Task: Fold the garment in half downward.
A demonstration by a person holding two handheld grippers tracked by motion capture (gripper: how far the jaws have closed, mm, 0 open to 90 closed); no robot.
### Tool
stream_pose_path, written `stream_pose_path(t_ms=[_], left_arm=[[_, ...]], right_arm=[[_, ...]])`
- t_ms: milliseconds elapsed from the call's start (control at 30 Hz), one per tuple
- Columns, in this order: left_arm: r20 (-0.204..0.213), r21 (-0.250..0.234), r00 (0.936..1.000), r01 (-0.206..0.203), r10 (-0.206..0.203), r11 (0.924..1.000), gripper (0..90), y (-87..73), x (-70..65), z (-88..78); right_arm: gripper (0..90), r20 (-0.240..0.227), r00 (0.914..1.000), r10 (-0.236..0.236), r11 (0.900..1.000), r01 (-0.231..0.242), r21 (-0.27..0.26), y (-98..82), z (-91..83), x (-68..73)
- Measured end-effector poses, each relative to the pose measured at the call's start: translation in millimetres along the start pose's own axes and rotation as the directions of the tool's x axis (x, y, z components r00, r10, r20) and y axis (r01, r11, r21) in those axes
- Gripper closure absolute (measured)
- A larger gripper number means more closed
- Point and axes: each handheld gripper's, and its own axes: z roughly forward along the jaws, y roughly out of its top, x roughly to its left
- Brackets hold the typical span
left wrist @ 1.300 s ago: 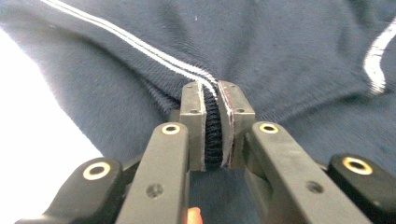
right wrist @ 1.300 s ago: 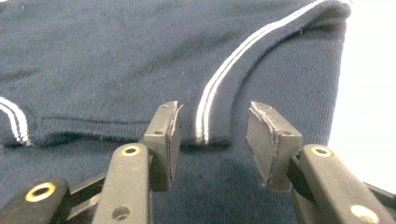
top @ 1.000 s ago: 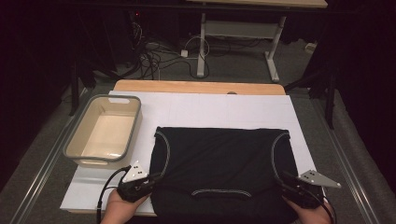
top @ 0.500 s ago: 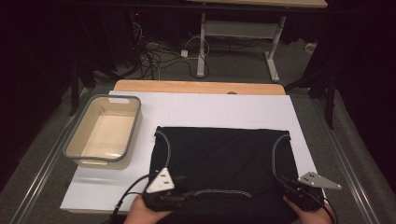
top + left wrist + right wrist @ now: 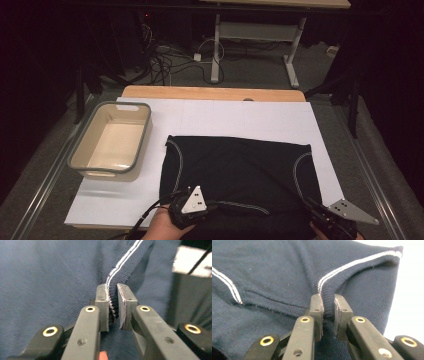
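A dark navy garment (image 5: 240,170) with white piping lies flat on the white table top (image 5: 225,115). At its near edge, left of the middle, my left gripper (image 5: 216,204) is shut on the ribbed, piped trim (image 5: 113,282). In the left gripper view the jaws (image 5: 113,305) have just closed onto that rib. My right gripper (image 5: 307,204) holds the near right corner. Its jaws (image 5: 327,306) have closed within this last second and pinch a ribbed fold of the garment (image 5: 274,270).
A grey-rimmed beige basin (image 5: 77,160) stands empty at the table's left. A wooden strip (image 5: 210,92) runs along the far edge. Beyond it, a desk frame (image 5: 217,45) and cables lie on the floor. White surface shows beyond the garment.
My left gripper has left the garment's near left corner and moved right along the near edge to the piped trim. The right gripper has shifted only slightly at its corner.
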Motion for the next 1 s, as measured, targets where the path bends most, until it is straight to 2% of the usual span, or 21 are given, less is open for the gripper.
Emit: stream_pose_path(t_ms=[100, 233, 300, 367, 433, 500, 633, 733, 833, 1000], left_arm=[[0.027, -0.016, 0.9996, 0.004, -0.003, 0.9999, 77.4, -2.6, -6.4, -9.2], [0.060, -0.015, 0.9982, 0.009, -0.008, 0.9999, 73.9, -10.0, -7.8, -7.2], [0.085, -0.029, 0.9959, 0.032, -0.030, 0.9991, 64.5, -12.6, -4.9, -7.0], [0.092, -0.060, 0.9946, 0.053, -0.048, 0.9968, 57.2, -14.9, -2.5, -10.1], [0.066, -0.083, 0.9958, 0.068, -0.063, 0.9942, 49.6, -17.1, 1.6, -14.5], [0.047, -0.095, 0.9958, 0.082, -0.078, 0.9920, 42.9, -19.3, 6.4, -18.0], [-0.006, -0.115, 0.9908, 0.134, -0.135, 0.9843, 31.5, -25.5, 23.1, -24.1], [-0.036, -0.119, 0.9836, 0.171, -0.177, 0.9780, 23.0, -30.3, 39.2, -27.2], [-0.060, -0.132, 0.9738, 0.210, -0.219, 0.9687, 17.4, -36.0, 53.8, -31.2], [-0.138, -0.137, 0.9595, 0.227, -0.245, 0.9643, 10.5, -41.6, 66.5, -36.4]], right_arm=[[81.1, 0.001, 1.0000, -0.004, 1.000, 0.004, -0.019, 1.9, -8.5, 1.8], [80.3, -0.024, 0.9995, -0.019, 1.000, 0.019, -0.007, -2.0, -15.0, 3.1], [73.8, -0.050, 0.9987, -0.012, 1.000, 0.013, 0.020, -5.6, -11.0, 1.7], [64.5, -0.079, 0.9969, 0.002, 1.000, 0.001, 0.029, -6.0, -6.5, 0.6], [54.7, -0.100, 0.9949, 0.014, 1.000, -0.013, 0.009, -1.9, -4.0, 1.2], [46.9, -0.106, 0.9944, 0.006, 1.000, -0.008, -0.015, 1.7, -2.0, 2.2], [32.2, -0.105, 0.9944, 0.010, 0.999, -0.015, -0.046, 3.0, 2.0, 0.7], [20.4, -0.091, 0.9956, 0.023, 0.998, -0.029, -0.061, 3.1, 5.1, -2.0], [13.7, -0.088, 0.9953, 0.041, 0.996, -0.047, -0.070, 1.7, 7.1, -5.5], [1.3, -0.061, 0.9966, 0.054, 0.995, -0.059, -0.079, -2.8, 10.6, -8.6]])
